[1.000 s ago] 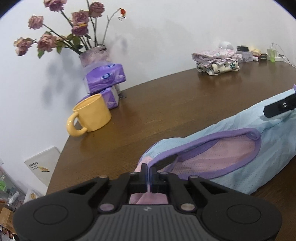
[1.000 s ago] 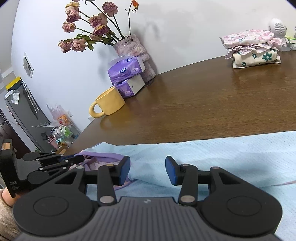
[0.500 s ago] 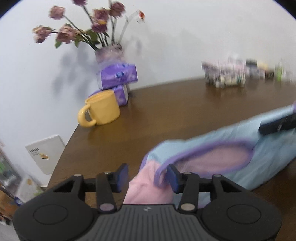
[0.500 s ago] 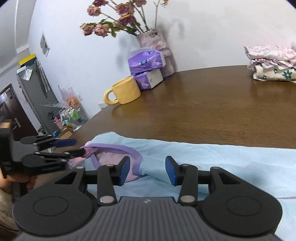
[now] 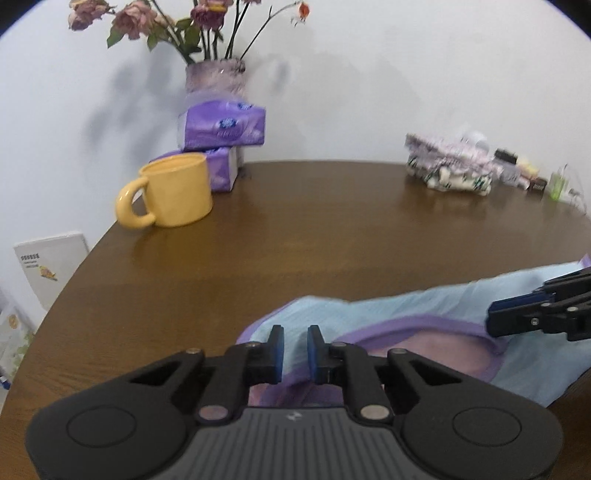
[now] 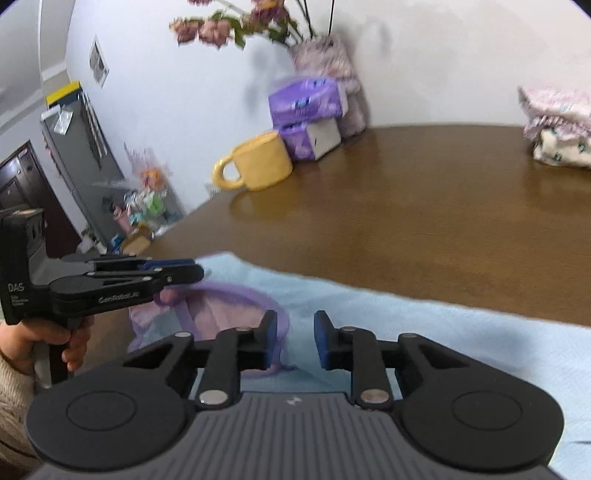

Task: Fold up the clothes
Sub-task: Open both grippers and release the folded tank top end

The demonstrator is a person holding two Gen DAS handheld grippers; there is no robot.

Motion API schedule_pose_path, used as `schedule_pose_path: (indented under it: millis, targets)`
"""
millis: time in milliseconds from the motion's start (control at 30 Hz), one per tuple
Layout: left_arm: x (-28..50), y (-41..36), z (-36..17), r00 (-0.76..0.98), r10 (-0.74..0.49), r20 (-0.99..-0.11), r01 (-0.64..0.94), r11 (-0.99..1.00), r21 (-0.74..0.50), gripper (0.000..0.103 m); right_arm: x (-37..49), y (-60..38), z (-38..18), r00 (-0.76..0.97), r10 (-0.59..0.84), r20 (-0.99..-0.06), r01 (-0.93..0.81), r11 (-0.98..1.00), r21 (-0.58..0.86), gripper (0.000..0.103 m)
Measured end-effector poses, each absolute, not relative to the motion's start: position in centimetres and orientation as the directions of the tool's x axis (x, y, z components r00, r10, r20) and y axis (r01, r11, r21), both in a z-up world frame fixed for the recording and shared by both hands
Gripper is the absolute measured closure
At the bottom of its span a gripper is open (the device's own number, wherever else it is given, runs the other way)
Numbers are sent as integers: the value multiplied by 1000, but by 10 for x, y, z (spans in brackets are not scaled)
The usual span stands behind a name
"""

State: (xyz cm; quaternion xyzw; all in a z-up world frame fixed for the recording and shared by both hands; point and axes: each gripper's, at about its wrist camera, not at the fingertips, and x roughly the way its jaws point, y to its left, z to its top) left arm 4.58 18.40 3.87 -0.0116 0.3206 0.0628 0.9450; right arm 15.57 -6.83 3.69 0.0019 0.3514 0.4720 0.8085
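Both my grippers, left point(image 5: 294, 347) & right point(image 6: 295, 339), are closing narrow w/ blue garment point(image 6: 424, 325) cloth between, after left let go its hem pinch to re-grab for folding.

The folded clothes stack point(image 6: 557, 129) at right is cut off by the frame edge and motion-blurred. Flower heads point(image 5: 147, 14) run off the top edge. Small items point(image 5: 524, 173) at far right are too blurred to identify. The garment point(image 6: 461, 332) continues beyond the right edge.
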Motion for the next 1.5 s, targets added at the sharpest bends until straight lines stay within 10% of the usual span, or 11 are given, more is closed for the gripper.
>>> schedule_pose_path:
  millis: [367, 733, 1500]
  targets:
    - [45, 188, 36, 786, 157, -598, -169, 985, 37, 89, 134, -58, 31, 363, 713, -600, -818, 552, 162, 81]
    - [46, 132, 66, 871, 63, -487, -56, 998, 30, 48, 141, -127, 46, 491, 685, -538, -699, 679, 226, 79]
    - [85, 69, 30, 807, -18, -590, 41, 999, 24, 48, 168, -248, 22, 646, 504, -573, -469, 855, 223, 76]
